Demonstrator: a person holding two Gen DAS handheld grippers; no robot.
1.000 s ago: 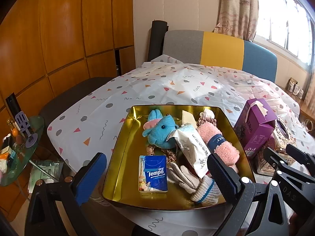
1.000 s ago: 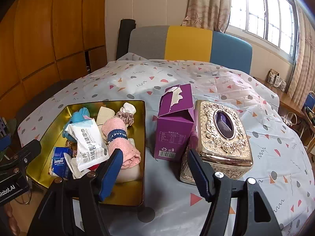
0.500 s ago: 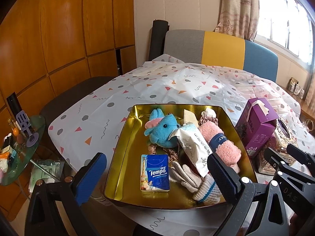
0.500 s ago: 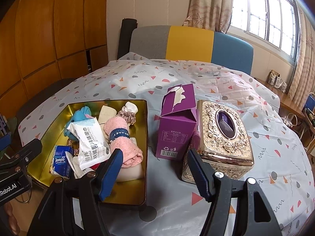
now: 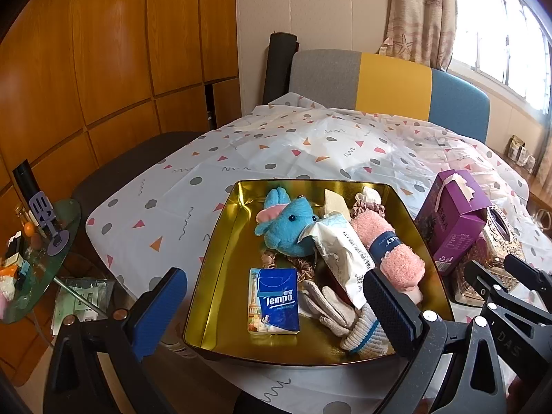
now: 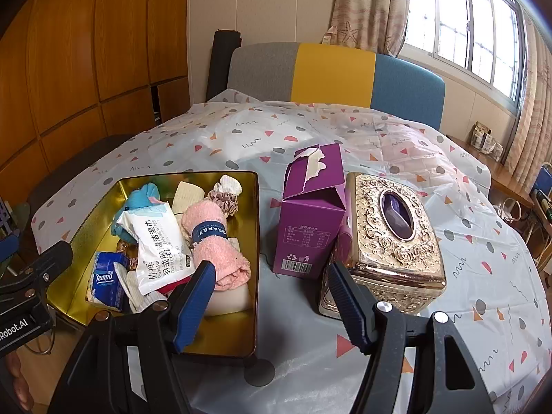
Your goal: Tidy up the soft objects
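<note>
**Both grippers open, soft things piled in the gold tray**

My left gripper [image 5: 274,305] sits at the bottom of its frame with its jaws spread wide and nothing between them. Past it, in the centre, I see the gold tray [image 5: 220,241] on the patterned tablecloth [image 5: 310,145]. Inside lie a blue plush toy [image 5: 288,229] at the upper middle, a white wipes pack [image 5: 339,252] leaning over its right side, a rolled pink towel [image 5: 390,248] further right, a blue tissue pack [image 5: 274,302] flat at the lower centre, and a pair of pale gloves [image 5: 331,310] at the lower right.

My right gripper [image 6: 270,300] is also parted and empty, low in its frame. Its left finger overlaps the tray's near right edge. Right of the tray stand a purple carton [image 6: 312,214] and, touching it, an ornate gold tissue box [image 6: 393,227].
</note>
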